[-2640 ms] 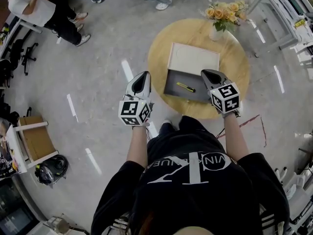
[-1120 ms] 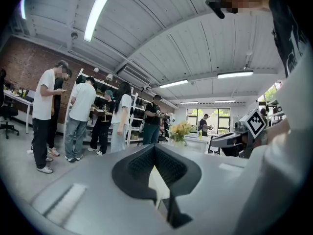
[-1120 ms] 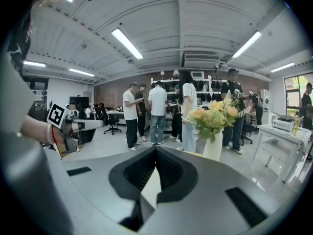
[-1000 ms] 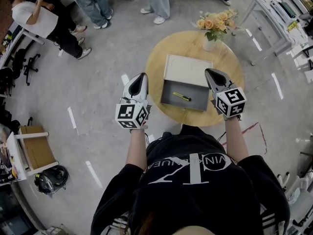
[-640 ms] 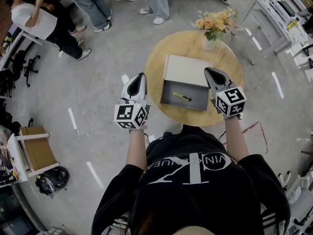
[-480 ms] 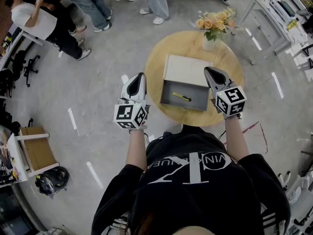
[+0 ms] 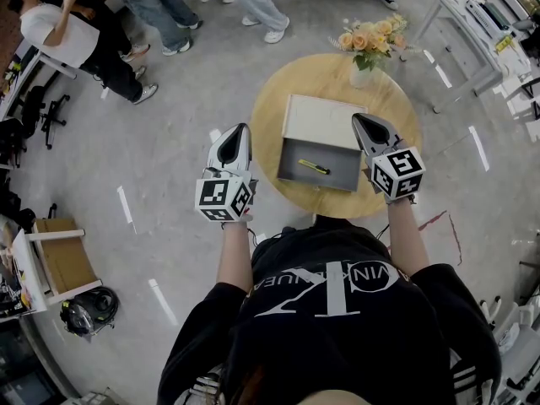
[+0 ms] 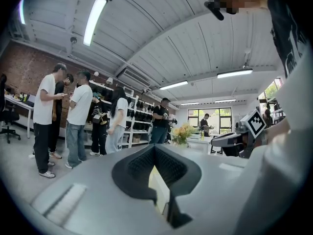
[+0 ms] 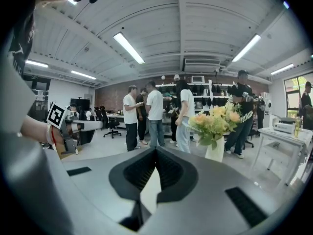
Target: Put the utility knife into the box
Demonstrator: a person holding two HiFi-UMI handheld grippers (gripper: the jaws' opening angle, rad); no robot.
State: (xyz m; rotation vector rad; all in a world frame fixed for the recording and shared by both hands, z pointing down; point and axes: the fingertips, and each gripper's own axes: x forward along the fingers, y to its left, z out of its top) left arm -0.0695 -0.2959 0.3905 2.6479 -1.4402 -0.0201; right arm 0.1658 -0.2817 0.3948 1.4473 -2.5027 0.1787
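A yellow utility knife (image 7: 317, 169) lies inside the open grey box (image 7: 295, 160), whose beige lid (image 7: 325, 121) is folded back. The box sits on a round wooden table (image 7: 270, 108). My left gripper (image 7: 242, 130) hovers off the table's left edge, shut and empty; in the left gripper view its jaws (image 8: 154, 152) meet with nothing between them. My right gripper (image 7: 361, 122) hangs over the box's right side, also shut and empty (image 9: 156, 153). Both gripper views look level across the room, so knife and box are out of their sight.
A white vase of yellow and peach flowers (image 7: 364, 51) stands at the table's far edge, seen ahead of the right gripper (image 9: 215, 126). Several people (image 7: 101, 24) stand beyond the table. A white desk (image 7: 489, 24) is at the far right, a wooden stool (image 7: 51, 239) at left.
Since 2.6 s ago both grippers have spread slightly apart and the head view has shifted back. In the last second they barely move; a person beyond the table has stepped.
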